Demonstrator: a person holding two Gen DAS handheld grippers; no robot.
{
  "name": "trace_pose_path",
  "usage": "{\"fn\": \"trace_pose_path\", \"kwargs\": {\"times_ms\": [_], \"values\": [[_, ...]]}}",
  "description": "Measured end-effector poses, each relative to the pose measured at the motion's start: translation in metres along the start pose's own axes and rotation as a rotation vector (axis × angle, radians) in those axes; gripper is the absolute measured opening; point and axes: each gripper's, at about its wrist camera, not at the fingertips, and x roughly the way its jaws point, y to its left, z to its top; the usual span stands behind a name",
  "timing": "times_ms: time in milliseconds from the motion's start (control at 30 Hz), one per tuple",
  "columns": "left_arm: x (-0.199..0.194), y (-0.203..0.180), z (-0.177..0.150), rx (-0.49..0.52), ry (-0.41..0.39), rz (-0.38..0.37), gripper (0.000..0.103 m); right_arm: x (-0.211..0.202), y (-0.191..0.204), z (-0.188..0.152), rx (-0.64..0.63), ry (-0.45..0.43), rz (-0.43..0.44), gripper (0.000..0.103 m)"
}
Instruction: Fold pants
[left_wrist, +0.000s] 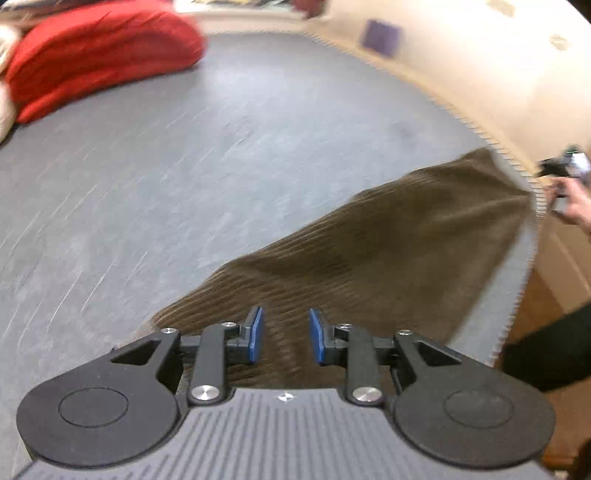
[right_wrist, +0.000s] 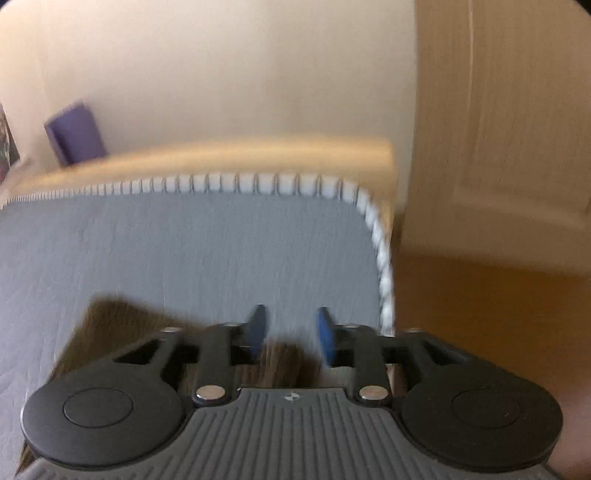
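Brown corduroy pants lie on a grey bed sheet, stretching from my left gripper toward the bed's right edge. My left gripper is open, its blue pads apart just above the near end of the pants. The right gripper shows small and blurred at the far right by the pants' other end. In the right wrist view my right gripper is open over the pants near the bed corner. Both views are motion-blurred.
A red cushion lies at the far left of the bed. The mattress edge has white piping, with wooden floor beyond. A purple object stands by the cream wall. A wardrobe stands at the right.
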Motion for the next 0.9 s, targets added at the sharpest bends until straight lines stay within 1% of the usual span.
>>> {"fn": "trace_pose_path", "kwargs": {"times_ms": [33,67,100,133,167,200,233,267,300,367,433,467,500,600,667,700,733,767,800,867,900], "values": [[0.013,0.006,-0.005,-0.008,0.08,0.052,0.029,-0.006,0.007,0.0,-0.01,-0.017,0.029,0.049],[0.028,0.01,-0.014,0.018,0.185,0.117,0.027,-0.011,0.014,-0.001,-0.022,-0.023,0.072,0.049],[0.04,0.01,-0.024,0.066,0.276,0.168,0.02,-0.015,0.022,-0.004,-0.037,-0.017,0.128,0.049],[0.041,0.006,-0.029,0.106,0.286,0.185,0.02,-0.017,0.033,-0.006,-0.055,0.004,0.199,0.049],[0.038,0.002,-0.026,0.121,0.282,0.193,0.02,-0.018,0.046,-0.011,-0.078,0.046,0.298,0.049],[0.035,0.001,-0.021,0.099,0.286,0.201,0.02,-0.018,0.058,-0.016,-0.093,0.088,0.383,0.049],[0.031,0.0,-0.015,0.083,0.269,0.207,0.022,-0.017,0.07,-0.021,-0.104,0.134,0.454,0.048],[0.026,-0.002,-0.01,0.078,0.229,0.202,0.024,-0.014,0.081,-0.025,-0.12,0.182,0.505,0.048],[0.022,-0.005,-0.005,0.076,0.182,0.195,0.029,-0.012,0.092,-0.03,-0.141,0.231,0.542,0.048],[0.016,-0.006,0.007,0.041,0.106,0.181,0.031,-0.011,0.109,-0.04,-0.145,0.282,0.591,0.048],[0.017,-0.006,0.02,-0.014,0.042,0.182,0.037,-0.005,0.122,-0.049,-0.142,0.326,0.601,0.048],[0.019,-0.004,0.025,-0.05,0.025,0.189,0.037,-0.003,0.125,-0.053,-0.128,0.333,0.604,0.048],[0.027,-0.006,0.034,-0.084,0.022,0.196,0.037,0.0,0.128,-0.058,-0.102,0.332,0.61,0.048],[0.046,-0.007,0.049,-0.162,0.028,0.204,0.037,0.022,0.141,-0.075,-0.067,0.392,0.6,0.049],[0.054,-0.009,0.052,-0.191,0.038,0.207,0.037,0.027,0.147,-0.086,-0.039,0.381,0.583,0.047],[0.059,-0.01,0.052,-0.193,0.046,0.21,0.037,0.033,0.149,-0.09,-0.04,0.369,0.574,0.042],[0.068,-0.009,0.051,-0.188,0.079,0.24,0.037,0.037,0.152,-0.09,-0.052,0.329,0.561,0.037],[0.08,-0.006,0.047,-0.172,0.124,0.291,0.037,0.04,0.155,-0.09,-0.055,0.305,0.541,0.031],[0.088,-0.003,0.039,-0.15,0.158,0.327,0.031,0.045,0.155,-0.091,-0.047,0.3,0.531,0.026],[0.098,0.001,0.037,-0.139,0.179,0.339,0.031,0.051,0.157,-0.091,-0.021,0.296,0.517,0.024],[0.099,0.002,0.038,-0.147,0.184,0.341,0.03,0.051,0.161,-0.091,-0.032,0.29,0.505,0.024]]}}
